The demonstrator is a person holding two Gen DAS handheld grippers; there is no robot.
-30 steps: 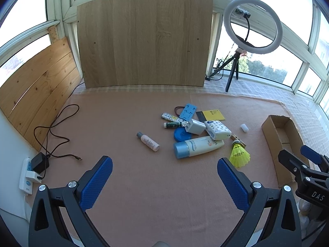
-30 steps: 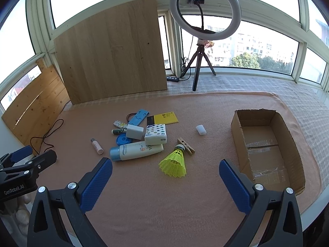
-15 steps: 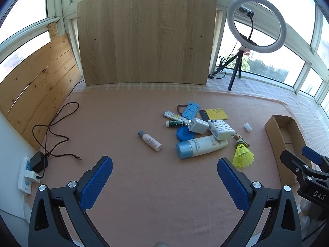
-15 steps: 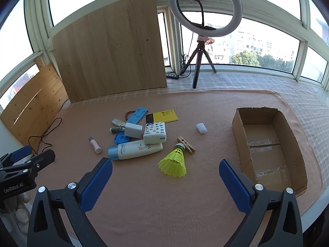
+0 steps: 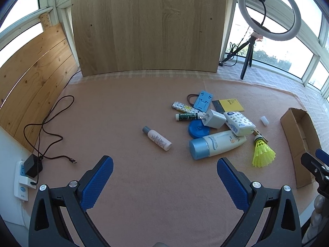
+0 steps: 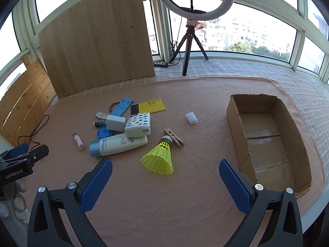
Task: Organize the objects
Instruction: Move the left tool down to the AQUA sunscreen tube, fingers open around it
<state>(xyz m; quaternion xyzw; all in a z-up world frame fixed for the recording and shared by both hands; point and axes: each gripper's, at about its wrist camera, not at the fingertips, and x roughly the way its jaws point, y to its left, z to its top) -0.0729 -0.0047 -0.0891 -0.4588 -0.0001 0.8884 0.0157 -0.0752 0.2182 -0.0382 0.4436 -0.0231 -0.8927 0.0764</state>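
Several loose objects lie on the pink cloth: a white sunscreen tube point(image 5: 218, 144) point(image 6: 119, 144), a small pink bottle point(image 5: 157, 138) point(image 6: 78, 141), a yellow shuttlecock point(image 5: 262, 153) point(image 6: 160, 156), a dotted tissue pack point(image 6: 138, 124), a white charger point(image 5: 213, 119), a wooden clothespin point(image 6: 174, 138) and a small white cap point(image 6: 191, 118). An open cardboard box point(image 6: 267, 135) point(image 5: 298, 144) stands at the right, empty. My left gripper point(image 5: 164, 182) is open and empty, short of the tube. My right gripper point(image 6: 164, 183) is open and empty, just short of the shuttlecock.
A blue lid point(image 5: 198, 129), blue plastic stand point(image 5: 203, 101), yellow notebook point(image 6: 151, 106) and lip balm tubes point(image 5: 186, 116) lie in the pile. A ring light on a tripod point(image 6: 190, 24) and wooden boards point(image 5: 144, 28) stand behind. A cable and power strip point(image 5: 22, 177) lie at the left.
Both grippers have moved forward toward the pile, so the objects look closer. Both stay open and empty. Nothing on the cloth has moved.
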